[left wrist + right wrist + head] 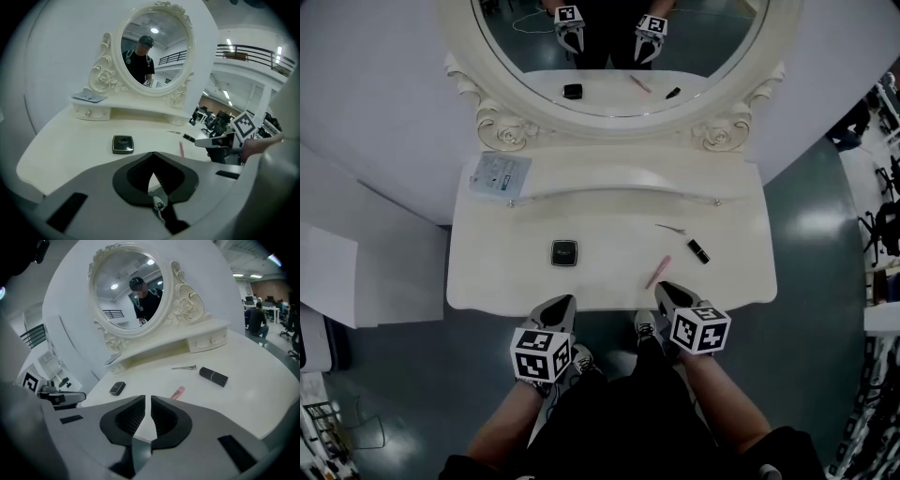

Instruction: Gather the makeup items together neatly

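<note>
A black square compact [564, 252] lies left of centre on the white vanity table [487, 272]. To its right are a pink stick [658, 271], a black lipstick [698, 250] and a thin metal hair clip [670, 228]. My left gripper [560, 302] hovers at the table's front edge just before the compact [123, 144], jaws shut and empty. My right gripper [661, 287] hangs at the front edge beside the pink stick [177, 392], jaws shut with nothing between them. The lipstick [213, 376] and clip [183, 367] lie beyond it.
An ornate oval mirror [619, 47] stands at the back above a raised shelf [619, 178] with small drawers. A blue-grey card [500, 173] rests on the shelf's left end. The table's curved front edge runs just ahead of both grippers, with grey floor around.
</note>
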The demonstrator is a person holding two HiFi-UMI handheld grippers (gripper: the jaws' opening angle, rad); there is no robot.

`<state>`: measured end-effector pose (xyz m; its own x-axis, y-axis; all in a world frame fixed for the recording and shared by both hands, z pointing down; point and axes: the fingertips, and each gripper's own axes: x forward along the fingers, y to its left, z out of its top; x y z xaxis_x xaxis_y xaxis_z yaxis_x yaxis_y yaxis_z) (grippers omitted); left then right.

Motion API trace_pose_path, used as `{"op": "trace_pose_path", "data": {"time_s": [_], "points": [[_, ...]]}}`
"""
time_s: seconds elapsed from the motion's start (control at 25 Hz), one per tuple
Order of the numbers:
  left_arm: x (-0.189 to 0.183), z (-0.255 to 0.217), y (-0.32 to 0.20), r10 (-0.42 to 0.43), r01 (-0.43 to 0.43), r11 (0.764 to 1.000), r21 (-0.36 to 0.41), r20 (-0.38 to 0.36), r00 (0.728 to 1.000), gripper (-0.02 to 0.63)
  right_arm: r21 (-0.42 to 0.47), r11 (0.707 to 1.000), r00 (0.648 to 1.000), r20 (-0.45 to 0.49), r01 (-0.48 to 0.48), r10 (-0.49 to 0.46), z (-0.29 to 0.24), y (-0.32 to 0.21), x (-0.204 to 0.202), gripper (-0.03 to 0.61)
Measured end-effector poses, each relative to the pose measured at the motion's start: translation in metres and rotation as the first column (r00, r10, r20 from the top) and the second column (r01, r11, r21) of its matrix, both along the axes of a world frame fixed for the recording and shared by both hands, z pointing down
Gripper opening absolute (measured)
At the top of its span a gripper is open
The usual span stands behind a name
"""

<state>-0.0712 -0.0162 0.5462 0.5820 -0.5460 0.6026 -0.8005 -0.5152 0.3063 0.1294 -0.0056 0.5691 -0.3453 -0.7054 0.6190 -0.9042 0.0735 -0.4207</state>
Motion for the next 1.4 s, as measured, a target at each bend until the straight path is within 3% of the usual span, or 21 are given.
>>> {"op": "trace_pose_path", "data": {"time_s": [0.12,0.44,0.6,0.68,0.76,1.0,1.16,1.4], "points": [[0.002,0.005,0.016,0.058,-0.059,0.998,-0.015,-0.008,0.998,0.008,-0.034,0.996,0.997,-0.020,-0.080,0.079,0.014,-0.001,0.007,0.127],[-0.009,0.003,0.038,0.157,-0.158,0.987,-0.019,-0.030,0.987,0.008,-0.119,0.960,0.966,-0.084,-0.253,0.244,0.053,-0.013,0.015,0.177],[-0.022,0.010,0.048,0.172,-0.174,0.984,-0.042,-0.035,0.984,0.008,-0.161,0.937,0.947,-0.140,-0.310,0.290,0.067,-0.019,0.015,0.179],[-0.028,0.013,0.053,0.173,-0.175,0.983,-0.056,-0.039,0.984,0.008,-0.178,0.929,0.937,-0.193,-0.324,0.290,0.072,-0.018,0.018,0.124],[-0.033,0.017,0.055,0.171,-0.174,0.983,-0.067,-0.044,0.984,0.008,-0.176,0.930,0.931,-0.239,-0.322,0.277,0.073,-0.017,0.021,0.066],[-0.043,0.020,0.054,0.165,-0.169,0.983,-0.074,-0.058,0.985,0.008,-0.134,0.951,0.935,-0.264,-0.278,0.236,0.063,-0.024,0.010,0.064],[-0.048,0.020,0.051,0.159,-0.163,0.984,-0.069,-0.062,0.985,0.008,-0.091,0.977,0.956,-0.243,-0.192,0.165,0.054,-0.044,-0.029,0.064],[-0.054,0.018,0.053,0.154,-0.158,0.985,-0.069,-0.062,0.986,0.008,-0.083,0.985,0.966,-0.225,-0.150,0.128,0.054,-0.074,-0.072,0.064]]}}
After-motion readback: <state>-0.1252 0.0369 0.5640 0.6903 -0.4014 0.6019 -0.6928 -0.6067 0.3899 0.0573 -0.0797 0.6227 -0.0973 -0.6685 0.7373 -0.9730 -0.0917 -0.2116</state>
